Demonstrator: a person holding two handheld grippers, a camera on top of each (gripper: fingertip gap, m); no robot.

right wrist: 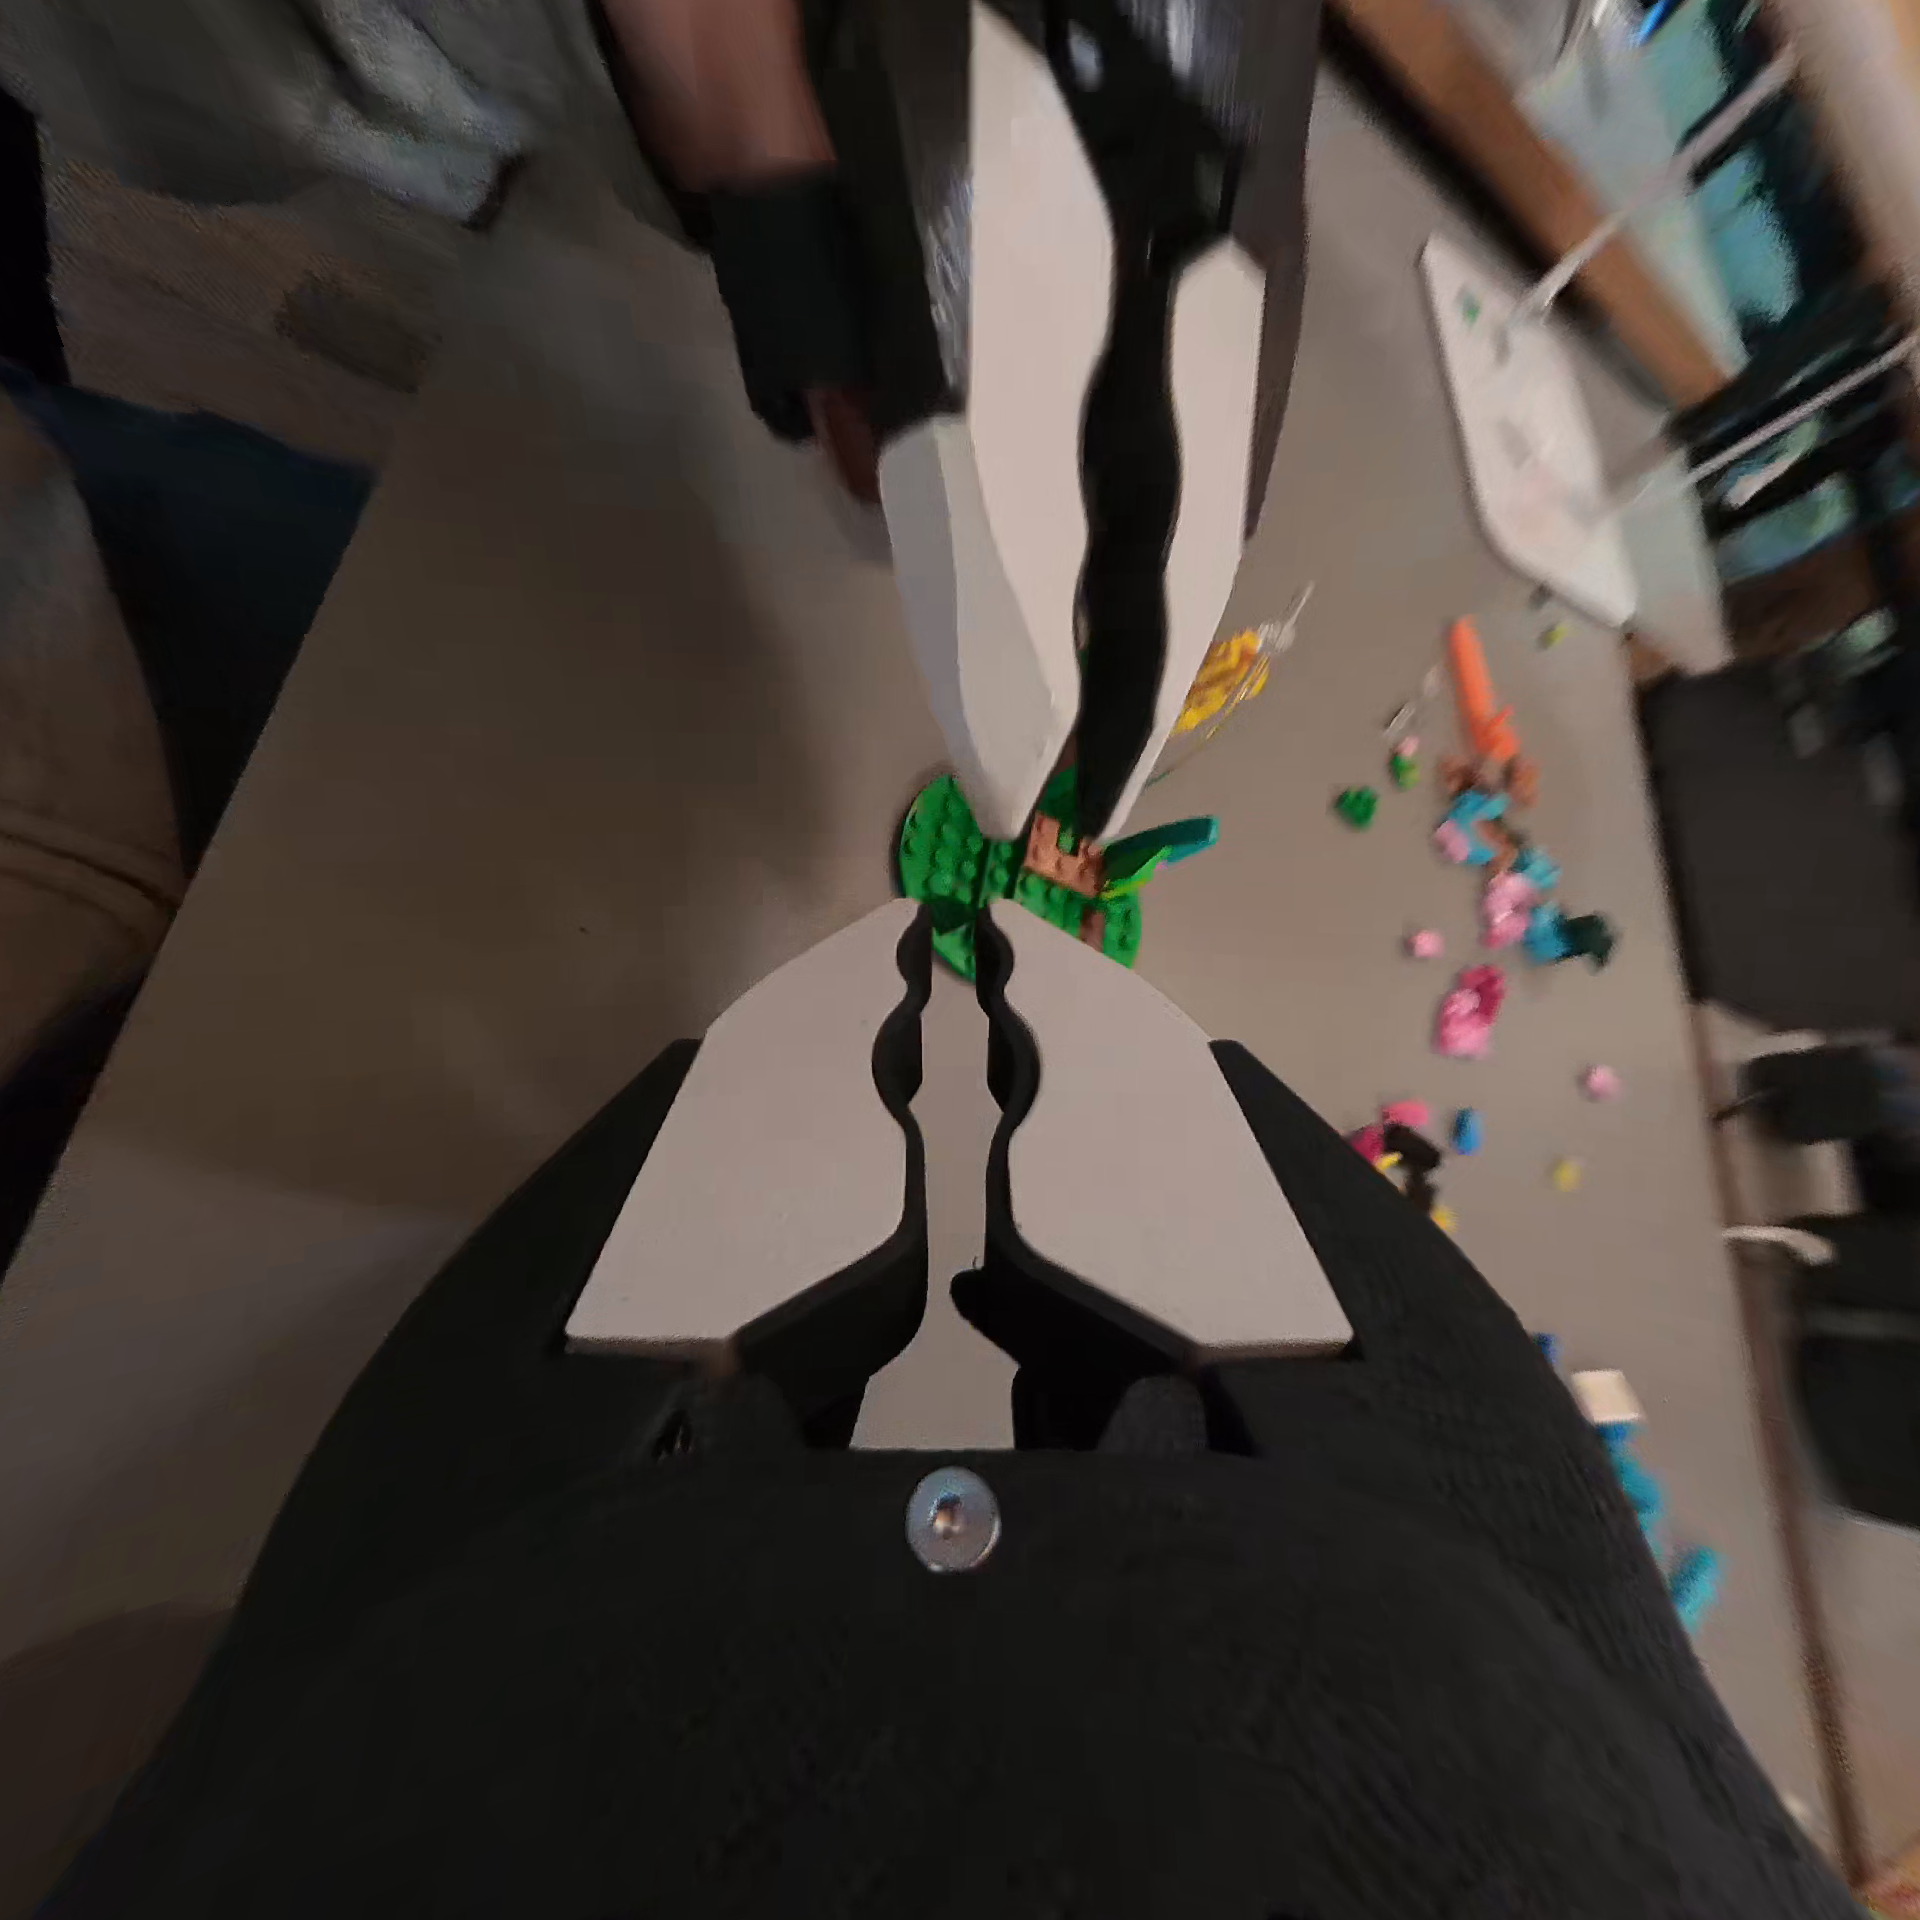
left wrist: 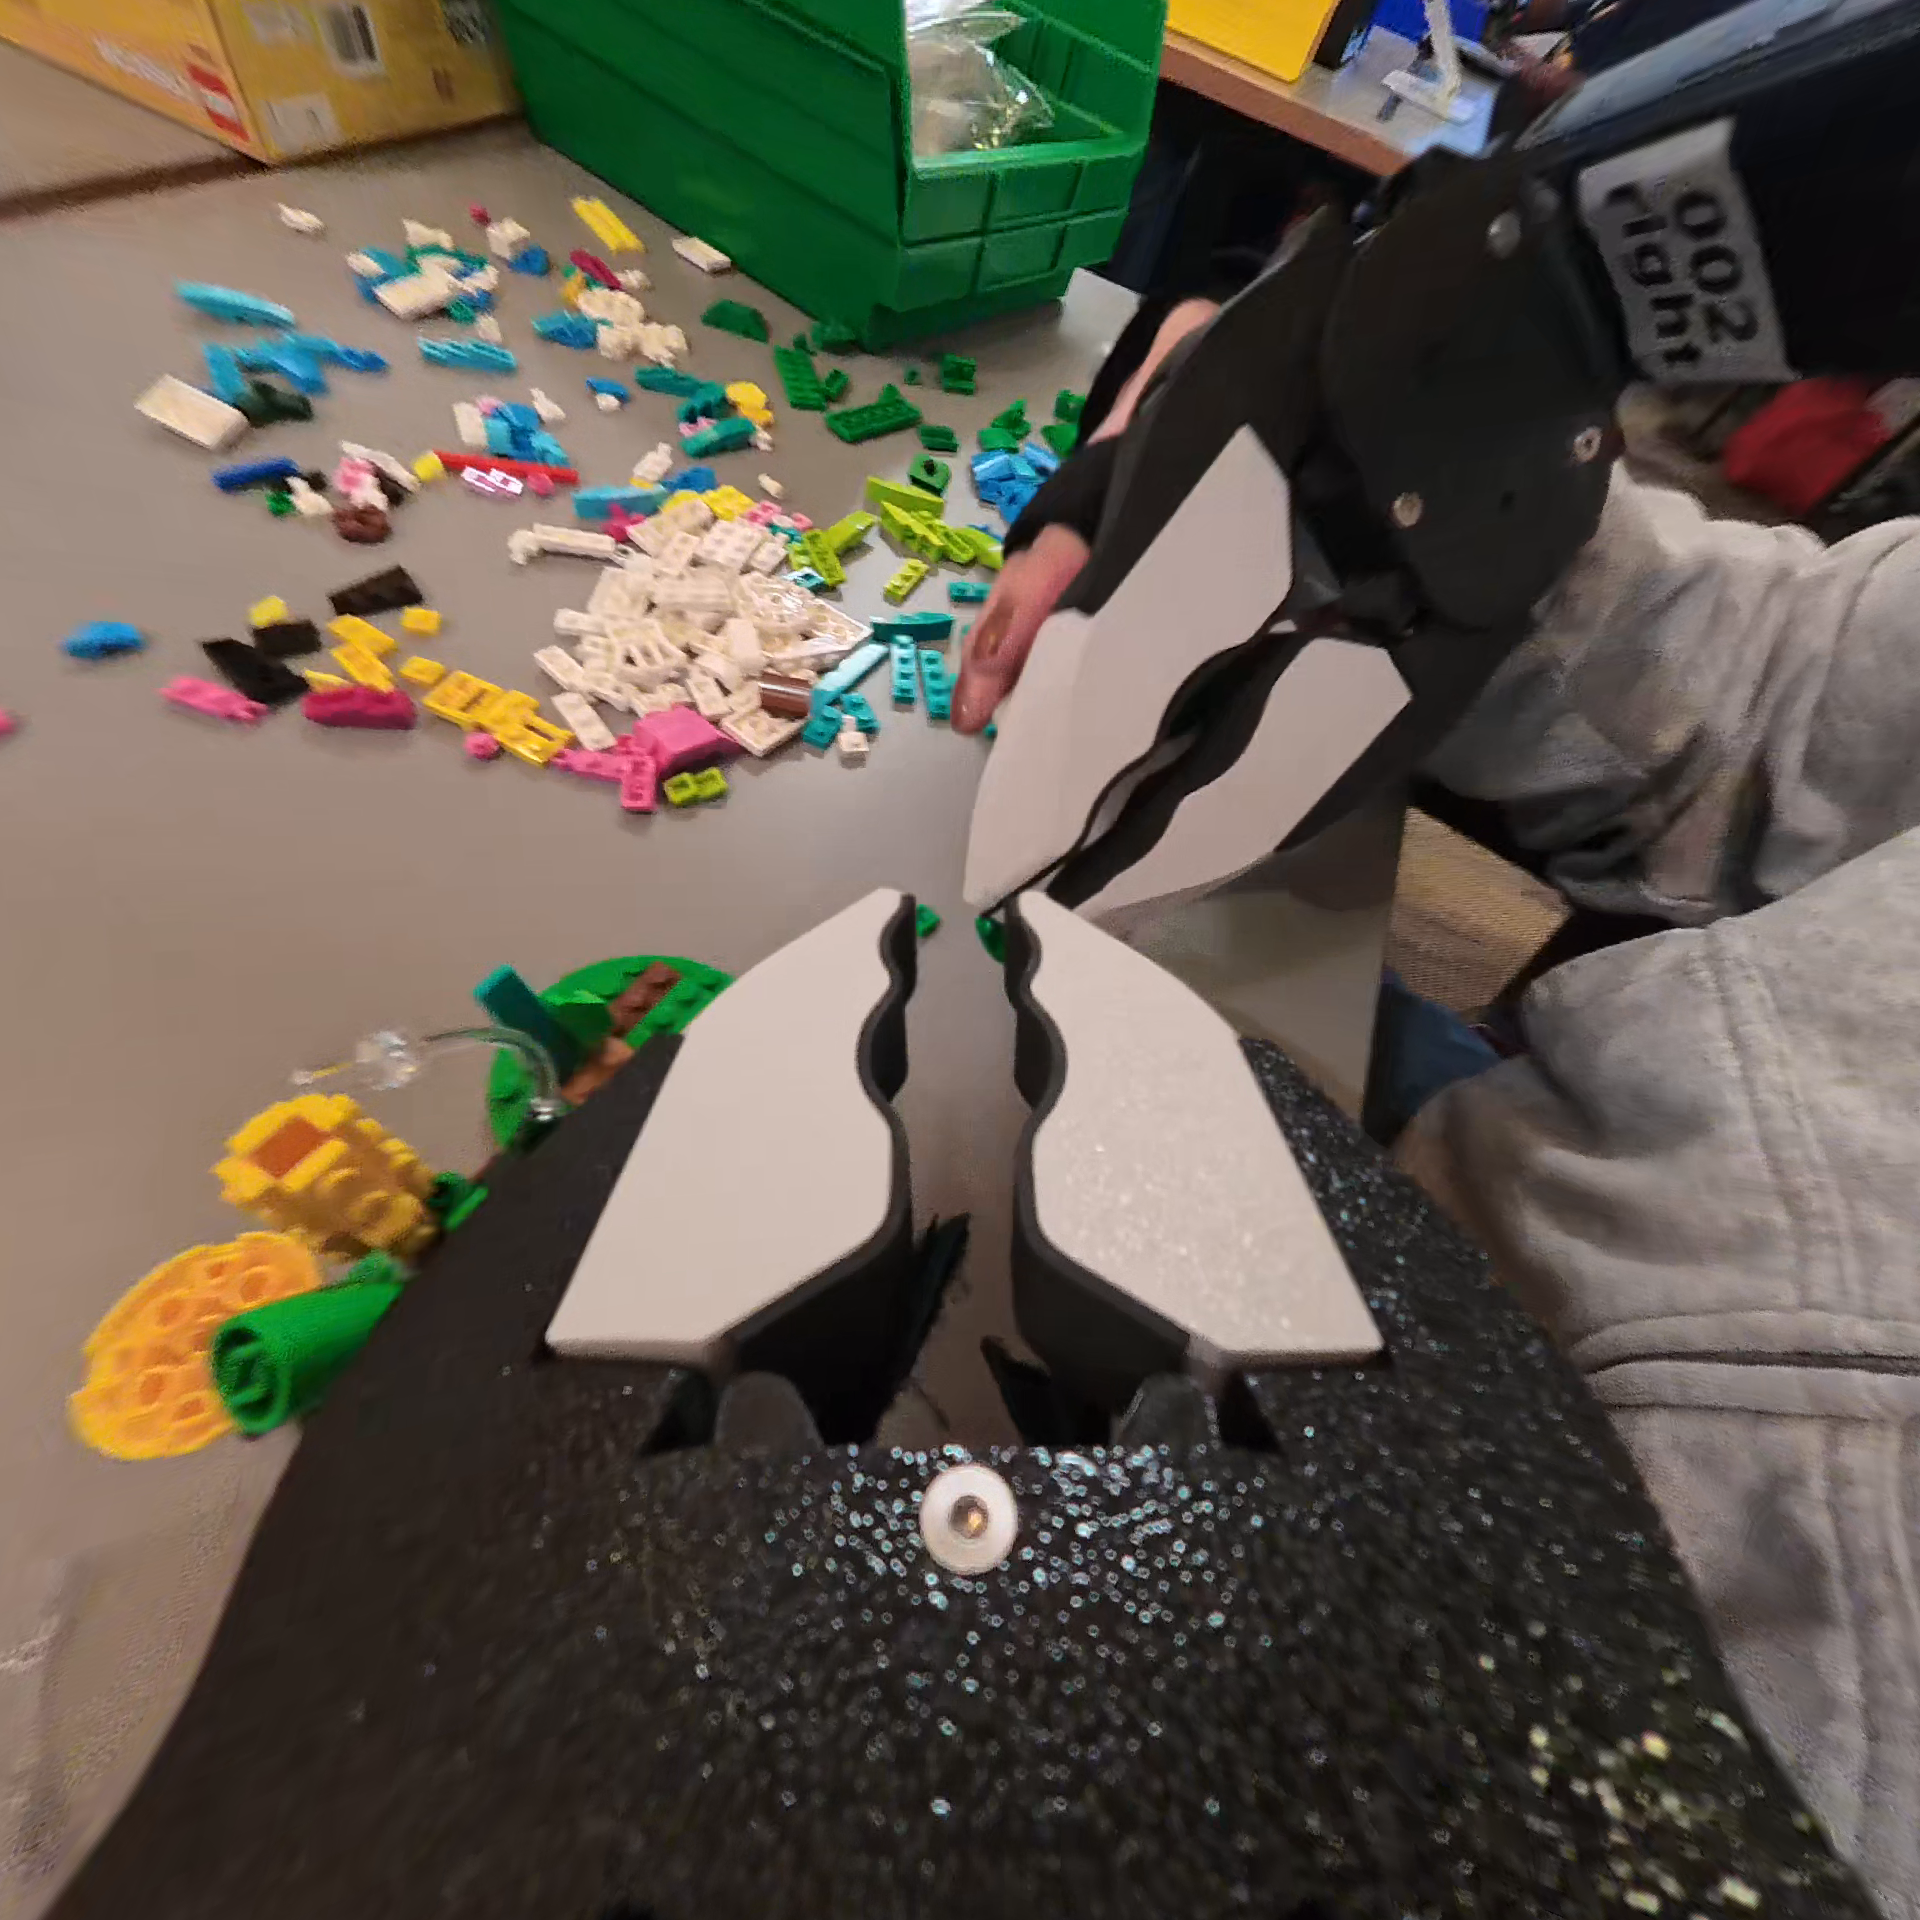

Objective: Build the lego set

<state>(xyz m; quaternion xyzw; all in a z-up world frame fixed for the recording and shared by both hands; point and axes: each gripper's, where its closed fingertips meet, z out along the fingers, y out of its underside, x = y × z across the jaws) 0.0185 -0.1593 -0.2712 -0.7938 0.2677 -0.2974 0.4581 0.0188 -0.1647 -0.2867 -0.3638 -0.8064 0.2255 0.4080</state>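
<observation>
the left hand-held gripper point(left wrist: 961, 920) hangs with fingers apart and nothing between them. the right hand-held gripper point(right wrist: 951, 920) pinches a small dark green piece point(right wrist: 951, 914) over the round green plate point(right wrist: 940, 852) on the grey worktop point(left wrist: 312, 883). loose bricks point(left wrist: 675, 613) and a green bin point(left wrist: 831, 156) lie beyond.

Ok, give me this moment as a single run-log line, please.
left gripper: open, nothing held | right gripper: pinching small green piece, tips near left's | beneath: round green plate on table | beyond: loose bricks

Brick piles point(left wrist: 707, 623) beyond, perhaps passable
</observation>
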